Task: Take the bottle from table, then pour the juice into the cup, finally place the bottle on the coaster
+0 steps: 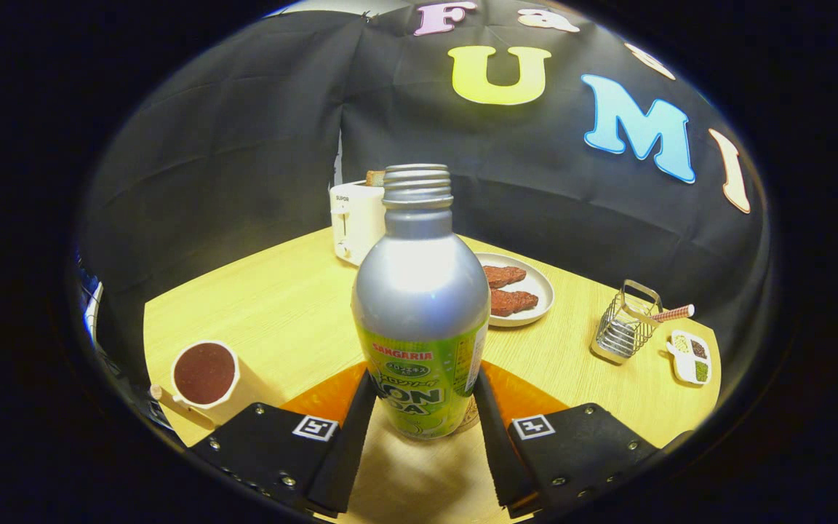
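Here, a cup (204,373) full of dark juice is sitting on the tabletop (273,306) left of the fingers (422,429); beyond, a toaster (356,220), a plate (535,280) and a wire rack (624,322) are standing. The bottle (420,306) is standing upright, uncapped mouth upward, over an orange coaster (328,397), the fingers pinching its lower sides.

Bottle (419,306) upright on coaster (324,397), between hand-held gripper (423,418) fingers; cup (204,375) to its left; toaster (357,218) and plate (535,287) behind; wire basket (626,324) right on surface (273,306)
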Motion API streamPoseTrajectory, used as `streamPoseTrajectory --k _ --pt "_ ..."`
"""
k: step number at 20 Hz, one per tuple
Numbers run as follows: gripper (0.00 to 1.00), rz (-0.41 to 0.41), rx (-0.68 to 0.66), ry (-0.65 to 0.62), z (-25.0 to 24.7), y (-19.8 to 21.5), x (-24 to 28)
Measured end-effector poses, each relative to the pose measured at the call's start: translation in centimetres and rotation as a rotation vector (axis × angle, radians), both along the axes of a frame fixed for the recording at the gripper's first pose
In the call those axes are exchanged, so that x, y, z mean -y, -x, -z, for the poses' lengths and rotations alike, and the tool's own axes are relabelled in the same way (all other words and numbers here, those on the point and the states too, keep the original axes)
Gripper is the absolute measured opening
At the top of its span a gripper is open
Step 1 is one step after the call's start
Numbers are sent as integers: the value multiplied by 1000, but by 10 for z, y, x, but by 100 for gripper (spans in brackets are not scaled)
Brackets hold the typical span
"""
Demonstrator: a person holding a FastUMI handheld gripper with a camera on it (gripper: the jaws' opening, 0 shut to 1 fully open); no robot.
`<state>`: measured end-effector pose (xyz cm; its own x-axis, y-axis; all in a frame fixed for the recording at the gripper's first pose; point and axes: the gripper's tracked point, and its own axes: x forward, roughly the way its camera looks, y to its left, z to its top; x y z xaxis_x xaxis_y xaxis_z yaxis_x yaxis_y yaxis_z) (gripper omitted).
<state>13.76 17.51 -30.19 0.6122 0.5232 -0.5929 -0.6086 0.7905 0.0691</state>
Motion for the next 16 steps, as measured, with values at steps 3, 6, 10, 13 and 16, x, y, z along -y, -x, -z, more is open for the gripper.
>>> streamPoseTrajectory --k 3,6,10,13,16 --pt "73 11 10 -11 6 -10 -3" --pt "74 16 21 -6 13 -16 -4" --pt "77 25 22 -4 21 -23 -6" --pt "77 34 16 3 27 -24 -5" --pt "78 42 7 -6 31 -24 -5"
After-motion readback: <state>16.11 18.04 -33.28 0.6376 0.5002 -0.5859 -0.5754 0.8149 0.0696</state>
